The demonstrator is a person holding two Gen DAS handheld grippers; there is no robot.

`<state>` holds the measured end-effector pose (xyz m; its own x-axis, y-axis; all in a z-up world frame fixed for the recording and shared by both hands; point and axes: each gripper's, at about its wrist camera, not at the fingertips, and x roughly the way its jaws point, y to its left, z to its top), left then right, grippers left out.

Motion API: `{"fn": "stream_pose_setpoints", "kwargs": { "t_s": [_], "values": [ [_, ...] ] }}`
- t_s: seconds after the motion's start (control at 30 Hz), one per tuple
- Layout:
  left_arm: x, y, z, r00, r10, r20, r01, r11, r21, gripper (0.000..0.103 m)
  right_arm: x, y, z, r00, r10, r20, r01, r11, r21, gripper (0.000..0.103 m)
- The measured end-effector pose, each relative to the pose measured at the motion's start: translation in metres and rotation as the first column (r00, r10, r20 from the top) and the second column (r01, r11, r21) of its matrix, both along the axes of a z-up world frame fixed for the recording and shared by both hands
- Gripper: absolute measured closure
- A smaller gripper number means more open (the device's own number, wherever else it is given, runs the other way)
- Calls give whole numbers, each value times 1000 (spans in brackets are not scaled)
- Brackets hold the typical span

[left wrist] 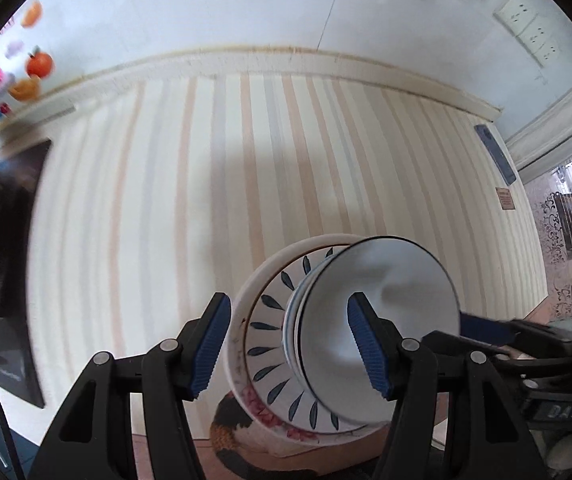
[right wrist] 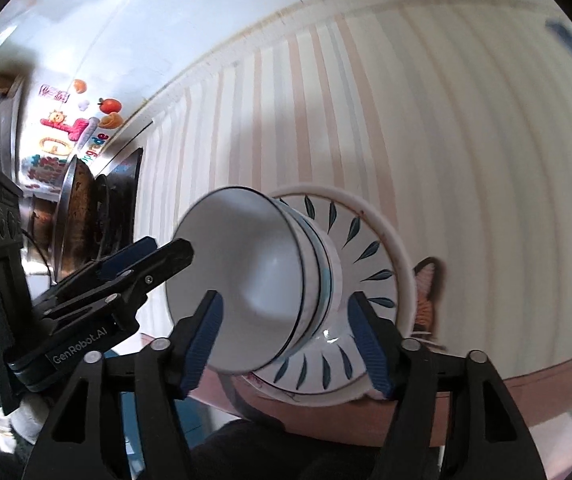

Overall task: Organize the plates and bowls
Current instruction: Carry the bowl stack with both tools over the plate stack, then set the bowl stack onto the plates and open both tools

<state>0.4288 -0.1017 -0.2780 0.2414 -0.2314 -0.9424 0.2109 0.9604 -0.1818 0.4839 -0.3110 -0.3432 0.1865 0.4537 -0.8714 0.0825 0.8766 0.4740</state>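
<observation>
A: Bowls and plates sit in one nested stack. The white bowl [left wrist: 378, 328] with a thin dark rim is on top, inside another bowl or two whose rims show as pale blue bands. Under them lies the leaf-pattern plate [left wrist: 270, 344], and under that a larger white plate [left wrist: 242, 312] with red floral marks near its edge.

B: Where is the stack in each view?

A: Low centre in both wrist views. It rests on a surface covered by a striped cloth [left wrist: 206, 180] — cream with peach and grey bands. The views appear rolled, so the stack seems to lie on its side.

B: Left gripper [left wrist: 288, 346]?

A: Jaws spread wide. One blue pad is outside the white plate's rim and the other lies over the white bowl's interior. Whether either pad touches I cannot tell.

B: Right gripper [right wrist: 284, 346]?

A: Also released. Its pads straddle the white bowl [right wrist: 246, 280] and the leaf-pattern plate [right wrist: 366, 248], gripping nothing that I can see.

B: Do the two grippers see each other?

A: Yes — the left one enters the right wrist view from the left, its tip at the bowl's rim.

B: Surroundings?

A: Fruit stickers [left wrist: 38, 64] on the white wall, a bank of wall sockets [left wrist: 526, 24], and a dark pan [right wrist: 78, 216] to the left in the right wrist view.
</observation>
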Motion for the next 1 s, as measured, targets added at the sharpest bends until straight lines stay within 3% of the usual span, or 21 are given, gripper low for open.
{"fn": "stream_pose_setpoints", "kwargs": {
  "t_s": [0.17,0.23,0.3,0.37,0.67,0.73,1.0],
  "values": [
    [-18,8,28,997,9,75,-10,1000,9,43,-25,-2,44,995,-2,95,14,992,-122,19],
    [-25,11,38,993,13,114,-16,1000,26,33,-35,-2,59,991,-6,132,28,985,-168,14],
    [-32,14,46,989,21,148,-27,999,38,15,-47,-2,74,984,-8,176,45,977,-210,13],
    [-41,17,56,982,33,185,-41,998,43,9,-58,-1,87,978,-9,210,59,971,-234,10],
    [-86,30,98,945,91,314,-110,993,44,8,-104,-6,137,940,-32,341,142,942,-303,4],
    [-101,32,110,935,100,339,-121,992,41,0,-116,-6,146,934,-32,357,145,945,-292,4],
    [-157,38,143,900,145,410,-164,986,10,0,-174,1,179,906,-13,423,148,946,-288,4]
  ]
}}
